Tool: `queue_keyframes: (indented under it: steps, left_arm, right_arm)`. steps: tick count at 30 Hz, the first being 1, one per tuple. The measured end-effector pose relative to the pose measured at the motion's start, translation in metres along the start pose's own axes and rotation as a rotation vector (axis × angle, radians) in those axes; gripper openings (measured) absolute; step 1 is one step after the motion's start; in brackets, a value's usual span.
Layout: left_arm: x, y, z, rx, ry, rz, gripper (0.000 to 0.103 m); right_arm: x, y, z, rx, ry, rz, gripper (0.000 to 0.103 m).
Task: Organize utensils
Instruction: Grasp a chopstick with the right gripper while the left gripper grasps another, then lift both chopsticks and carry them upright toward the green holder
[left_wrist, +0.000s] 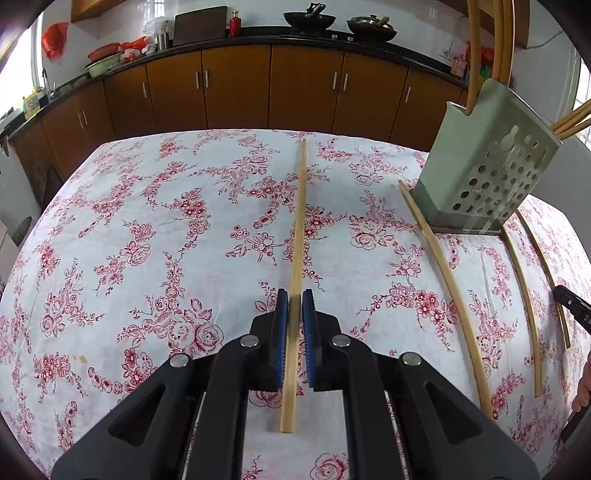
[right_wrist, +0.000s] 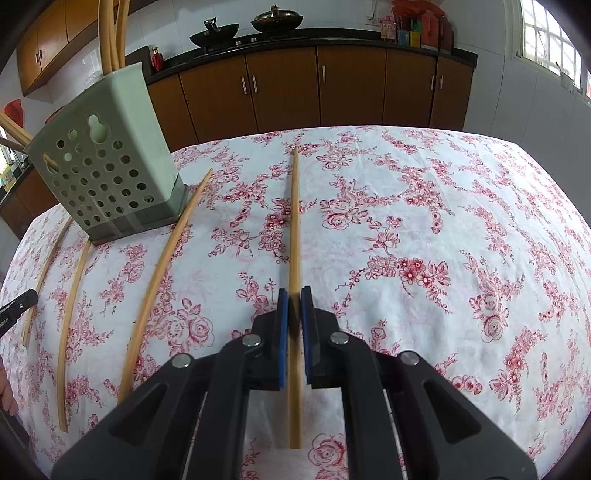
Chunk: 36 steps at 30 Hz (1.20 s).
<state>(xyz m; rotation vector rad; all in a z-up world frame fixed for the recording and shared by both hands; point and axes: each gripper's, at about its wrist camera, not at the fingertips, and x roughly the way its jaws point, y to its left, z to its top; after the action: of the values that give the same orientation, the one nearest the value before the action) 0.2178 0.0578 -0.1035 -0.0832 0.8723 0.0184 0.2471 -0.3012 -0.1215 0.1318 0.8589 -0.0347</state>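
Left wrist view: both grippers (left_wrist: 294, 306) (right_wrist: 294, 304) pinch chopsticks (left_wrist: 300, 229) (right_wrist: 294, 221); lift yours tip-up toward the holder (left_wrist: 487, 162) (right_wrist: 107, 166), clear of the chopsticks lying beside it.

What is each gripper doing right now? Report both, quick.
Left gripper: shut on a chopstick.
Right gripper: shut on another chopstick.

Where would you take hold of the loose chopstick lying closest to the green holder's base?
Grip the chopstick near its middle, from above, jaws across its width. It lies flat on the tablecloth, and its far end sits close beside the holder, leaving little room there.
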Motion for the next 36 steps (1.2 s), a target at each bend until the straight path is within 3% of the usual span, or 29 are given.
queue_keyframes:
  steps: [20,33,36]
  left_arm:
    - [0.0,0.003,0.0,0.0,0.0,-0.008,0.01]
    - [-0.018,-0.013,-0.023,0.114,0.01,0.034,0.007]
    - [-0.026,-0.011,-0.023,0.103,0.006,0.028,0.007]
  right_arm:
    - [-0.001,0.0,0.0,-0.005,0.0,-0.004,0.009]
    - [-0.017,0.001,-0.018,-0.036,0.005,-0.004,0.008]
    - [-0.032,0.0,-0.018,-0.027,-0.036,0.003,0.008]
